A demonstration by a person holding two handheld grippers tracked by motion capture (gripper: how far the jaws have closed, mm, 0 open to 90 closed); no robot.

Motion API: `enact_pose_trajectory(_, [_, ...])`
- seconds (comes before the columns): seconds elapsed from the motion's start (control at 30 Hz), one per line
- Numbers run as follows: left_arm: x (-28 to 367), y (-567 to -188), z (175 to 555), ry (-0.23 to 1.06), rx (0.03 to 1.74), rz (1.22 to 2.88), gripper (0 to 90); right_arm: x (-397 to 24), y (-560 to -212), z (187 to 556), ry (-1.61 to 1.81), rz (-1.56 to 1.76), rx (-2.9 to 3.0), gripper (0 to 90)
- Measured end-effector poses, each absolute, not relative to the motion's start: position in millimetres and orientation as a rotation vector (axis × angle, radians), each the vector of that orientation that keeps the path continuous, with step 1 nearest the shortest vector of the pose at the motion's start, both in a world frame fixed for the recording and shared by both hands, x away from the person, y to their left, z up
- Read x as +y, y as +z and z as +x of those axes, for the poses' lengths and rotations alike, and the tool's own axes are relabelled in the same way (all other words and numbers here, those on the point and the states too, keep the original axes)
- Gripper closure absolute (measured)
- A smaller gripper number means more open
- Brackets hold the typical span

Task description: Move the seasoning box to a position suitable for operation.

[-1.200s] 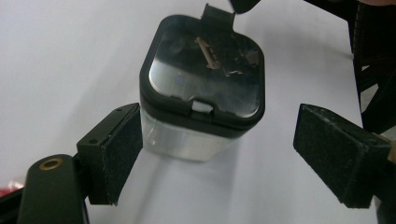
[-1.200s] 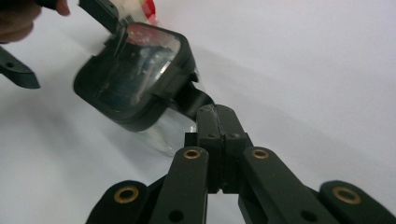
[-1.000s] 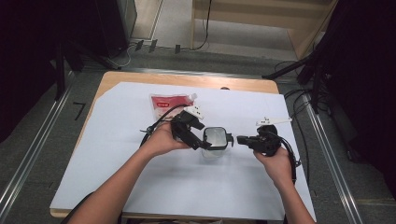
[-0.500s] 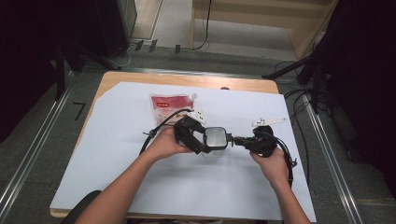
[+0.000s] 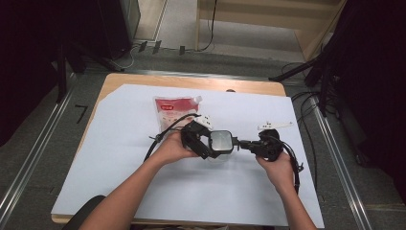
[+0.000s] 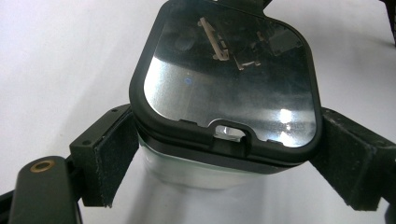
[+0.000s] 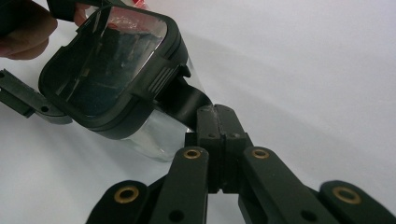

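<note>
White table covering (image 5: 119, 158) bears a lidded container (image 5: 221, 142); left gripper (image 5: 203, 143) clamps its sides; right gripper (image 5: 238, 143) pinches its latch tab.

A red and white pouch (image 5: 174, 112) with a corner spout lies flat on the far part of the white sheet (image 5: 119, 158) in front of me; its print is too small for me to read. The sheet covers nearly all of the wooden table (image 5: 191, 81), leaving a bare strip along the far edge. A metal rail (image 5: 33, 148) runs along the floor on my left and another rail (image 5: 335, 153) on my right. Beside the left one, a mark (image 5: 81, 113) on the grey floor looks like a 7. Black cables (image 5: 306, 103) loop near the far right corner, by a dark stand leg (image 5: 297, 74). Beyond stands pale wooden furniture (image 5: 268, 19).
</note>
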State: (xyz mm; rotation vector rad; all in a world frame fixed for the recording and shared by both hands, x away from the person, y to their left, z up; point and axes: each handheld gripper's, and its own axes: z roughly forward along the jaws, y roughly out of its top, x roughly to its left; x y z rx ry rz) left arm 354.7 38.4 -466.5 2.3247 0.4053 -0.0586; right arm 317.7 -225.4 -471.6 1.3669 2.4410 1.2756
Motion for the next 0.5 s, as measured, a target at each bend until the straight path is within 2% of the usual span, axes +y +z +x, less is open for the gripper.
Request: enact_pose_trajectory(0.5, [40.0, -458.9, 349.6, 0.002, 0.365, 2.337, 16.2, -225.5, -472.4, 316.9, 1.27, 1.361, 2.445, 90.0])
